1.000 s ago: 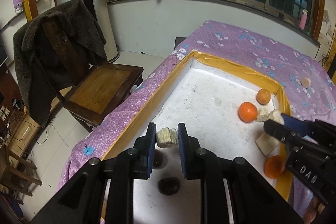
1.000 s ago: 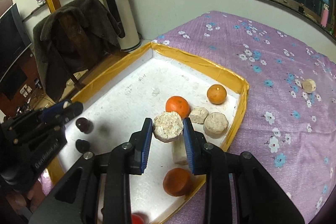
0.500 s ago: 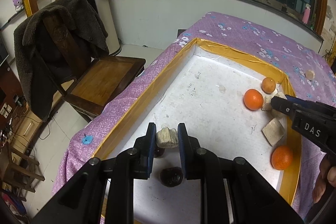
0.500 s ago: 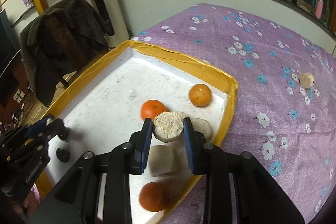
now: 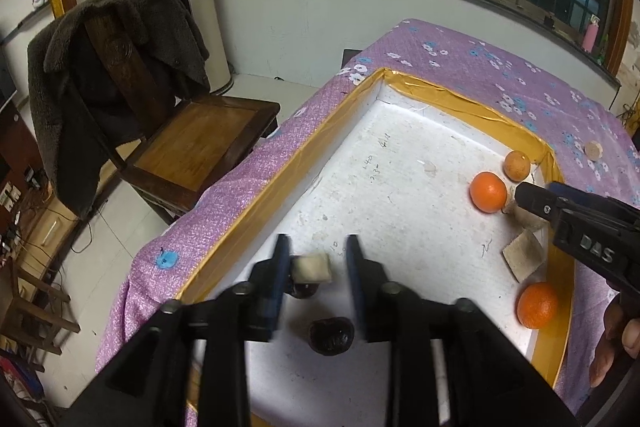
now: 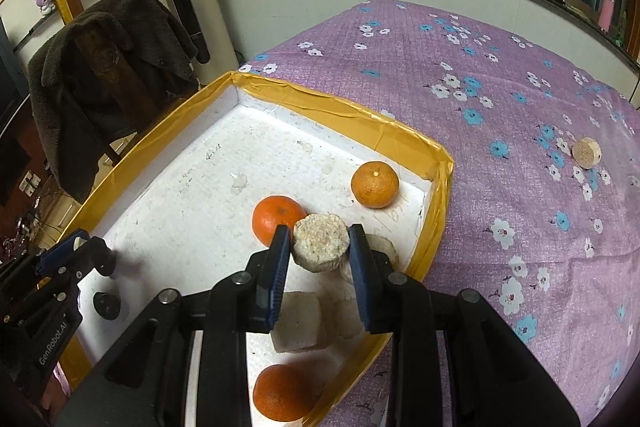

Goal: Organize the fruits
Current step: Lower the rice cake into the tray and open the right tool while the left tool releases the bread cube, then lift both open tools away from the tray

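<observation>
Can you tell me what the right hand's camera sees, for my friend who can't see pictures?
The right gripper squeezes a round beige cake above the right end of a white tray with a yellow rim. Three oranges and more beige pieces lie there. The left gripper is by two dark fruits, and another beige round sits on the purple flowered cloth.

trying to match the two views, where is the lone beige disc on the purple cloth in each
Left wrist view: disc at far right, on the cloth just beyond the tray's far right corner.
Right wrist view: disc at right, on the cloth well clear of the tray.
Shared landmark: the pale orange in that corner of the tray.
</observation>
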A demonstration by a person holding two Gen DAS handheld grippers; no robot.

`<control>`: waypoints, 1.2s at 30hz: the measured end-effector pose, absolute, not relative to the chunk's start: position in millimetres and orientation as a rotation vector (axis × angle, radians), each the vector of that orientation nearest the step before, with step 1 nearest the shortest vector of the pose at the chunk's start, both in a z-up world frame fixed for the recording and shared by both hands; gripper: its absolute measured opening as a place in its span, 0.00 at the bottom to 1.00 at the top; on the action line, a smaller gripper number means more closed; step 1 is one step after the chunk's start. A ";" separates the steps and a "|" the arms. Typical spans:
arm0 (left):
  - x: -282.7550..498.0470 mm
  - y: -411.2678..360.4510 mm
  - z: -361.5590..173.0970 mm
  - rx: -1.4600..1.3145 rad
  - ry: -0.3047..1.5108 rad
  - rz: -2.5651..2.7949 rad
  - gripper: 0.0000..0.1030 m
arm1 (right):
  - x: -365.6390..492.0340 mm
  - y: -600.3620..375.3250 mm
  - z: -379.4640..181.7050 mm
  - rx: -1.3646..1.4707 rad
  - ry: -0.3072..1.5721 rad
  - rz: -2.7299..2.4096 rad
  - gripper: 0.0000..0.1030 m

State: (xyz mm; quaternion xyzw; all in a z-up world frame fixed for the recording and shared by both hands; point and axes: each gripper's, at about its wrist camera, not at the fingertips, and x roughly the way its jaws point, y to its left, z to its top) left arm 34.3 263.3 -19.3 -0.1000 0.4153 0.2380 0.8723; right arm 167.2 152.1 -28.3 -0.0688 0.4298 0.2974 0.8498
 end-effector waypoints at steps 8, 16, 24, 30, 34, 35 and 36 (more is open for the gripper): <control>15.0 250.0 -6.0 -0.178 0.835 0.484 0.82 | 152.5 137.1 -5.2 -0.121 0.856 0.612 0.76; -20.4 233.9 4.6 -0.214 0.773 0.464 0.96 | 100.0 98.2 23.0 -0.158 0.743 0.643 1.00; -42.9 208.5 18.0 -0.192 0.713 0.500 1.00 | 46.8 42.8 38.2 -0.200 0.657 0.649 1.00; -45.1 194.3 19.6 -0.179 0.720 0.494 1.00 | 18.8 27.2 46.1 -0.218 0.617 0.677 1.00; -47.7 189.9 19.1 -0.180 0.724 0.486 1.00 | 7.0 21.2 50.2 -0.220 0.599 0.685 1.00; -48.1 189.0 19.1 -0.178 0.727 0.485 1.00 | 5.7 20.4 50.7 -0.220 0.596 0.687 1.00; -48.6 188.8 19.4 -0.176 0.727 0.485 1.00 | 5.3 20.4 50.9 -0.221 0.595 0.688 1.00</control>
